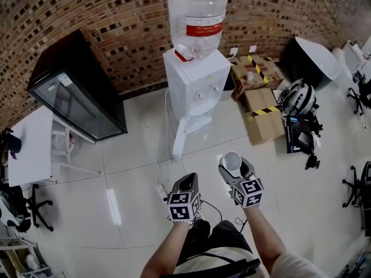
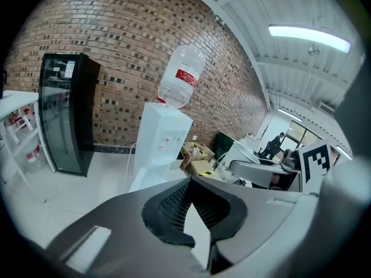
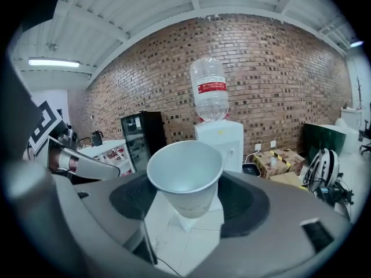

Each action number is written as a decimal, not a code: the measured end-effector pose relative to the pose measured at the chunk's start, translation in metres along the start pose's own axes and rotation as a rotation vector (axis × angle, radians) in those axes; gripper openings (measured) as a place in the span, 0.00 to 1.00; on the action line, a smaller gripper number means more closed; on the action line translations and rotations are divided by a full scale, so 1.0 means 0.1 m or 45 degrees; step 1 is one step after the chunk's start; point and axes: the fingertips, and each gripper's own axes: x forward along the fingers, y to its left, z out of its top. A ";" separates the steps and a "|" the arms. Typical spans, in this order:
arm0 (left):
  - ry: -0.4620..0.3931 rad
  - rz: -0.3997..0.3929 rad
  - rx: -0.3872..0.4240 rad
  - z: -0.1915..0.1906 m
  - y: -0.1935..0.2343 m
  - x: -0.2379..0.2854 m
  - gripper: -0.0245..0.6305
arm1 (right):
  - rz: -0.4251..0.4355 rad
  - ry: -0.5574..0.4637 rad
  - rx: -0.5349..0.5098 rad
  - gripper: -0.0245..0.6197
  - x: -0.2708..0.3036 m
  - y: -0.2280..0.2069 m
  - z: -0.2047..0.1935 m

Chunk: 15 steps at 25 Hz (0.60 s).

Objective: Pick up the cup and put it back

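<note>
Head view: right tongs carry the cup mouth-up in mid-air, facing the dispenser. Left gripper view: left tongs closed, empty, likely just idle. Right gripper view: cup pinched low on its wall, probably so the rim doesn't crush.

Paper cup held over the tiled floor, facing a water dispenser

The right gripper clasps a white cup upright, mouth open to the camera. Just beside it the left gripper carries nothing, its jaws looking closed from above. Ahead, a white water dispenser with an upturned bottle stands against the brick wall. A black glass-door cabinet stands to its left and cardboard boxes and a helmet to its right. A white table shows one corner at the left edge. A power strip lies on the floor near the left gripper.
</note>
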 end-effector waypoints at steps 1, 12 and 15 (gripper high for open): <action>-0.003 -0.001 0.002 -0.01 -0.03 -0.03 0.04 | 0.000 -0.001 0.003 0.56 -0.07 0.02 0.00; -0.037 -0.024 0.123 -0.19 -0.63 -0.36 0.04 | -0.040 -0.031 0.001 0.56 -1.17 0.08 -0.15; -0.052 -0.029 0.153 -0.29 -0.87 -0.52 0.04 | -0.043 -0.062 0.012 0.56 -1.53 0.12 -0.19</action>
